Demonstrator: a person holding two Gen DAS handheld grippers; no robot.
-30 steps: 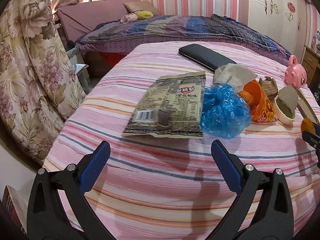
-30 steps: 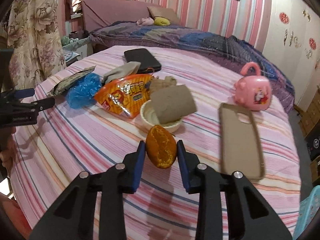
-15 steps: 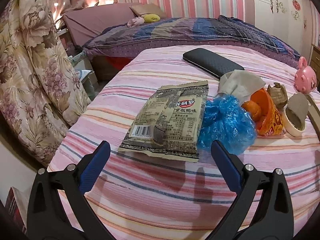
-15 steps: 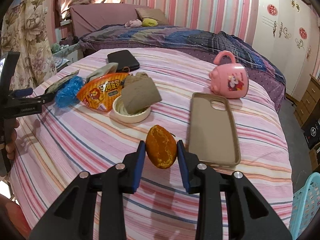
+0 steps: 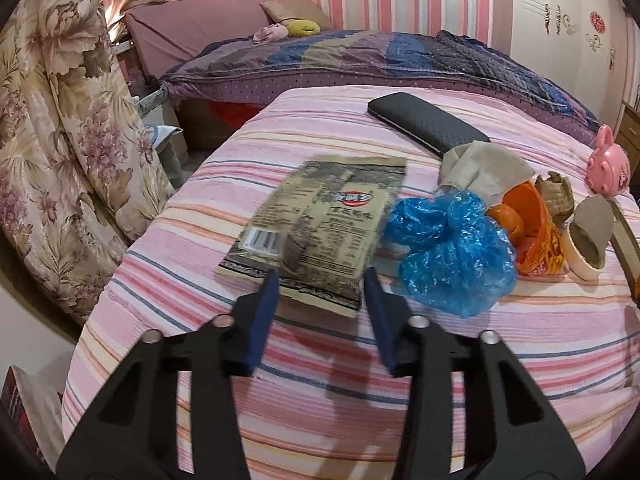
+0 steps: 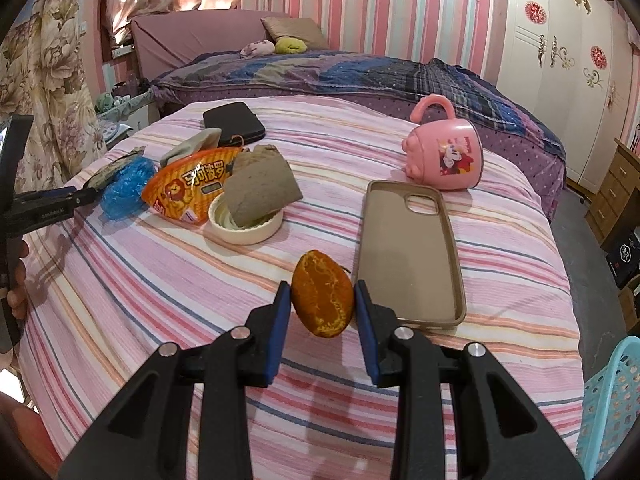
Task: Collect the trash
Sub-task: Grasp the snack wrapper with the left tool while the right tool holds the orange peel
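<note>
A tan snack wrapper (image 5: 320, 216) lies flat on the pink striped tablecloth (image 5: 320, 400). My left gripper (image 5: 320, 280) is closing, and the wrapper's near edge lies between its blue pads. I cannot see them pressing on it. A crumpled blue plastic bag (image 5: 448, 248) and an orange snack bag (image 5: 536, 236) sit just to the right. My right gripper (image 6: 321, 285) is shut on a piece of orange peel (image 6: 320, 304), held a little above the cloth. In the right wrist view the left gripper (image 6: 86, 196) reaches in from the left edge.
A white dish (image 6: 244, 228) holds brown paper. A beige phone case (image 6: 408, 248), a pink mug (image 6: 444, 156) and a black case (image 6: 234, 124) also lie on the table. A light blue basket (image 6: 612, 408) stands at the lower right. A bed runs behind.
My left gripper's jaws have come much closer together around the wrapper's near edge. The right gripper has swung right with the peel, toward the phone case.
</note>
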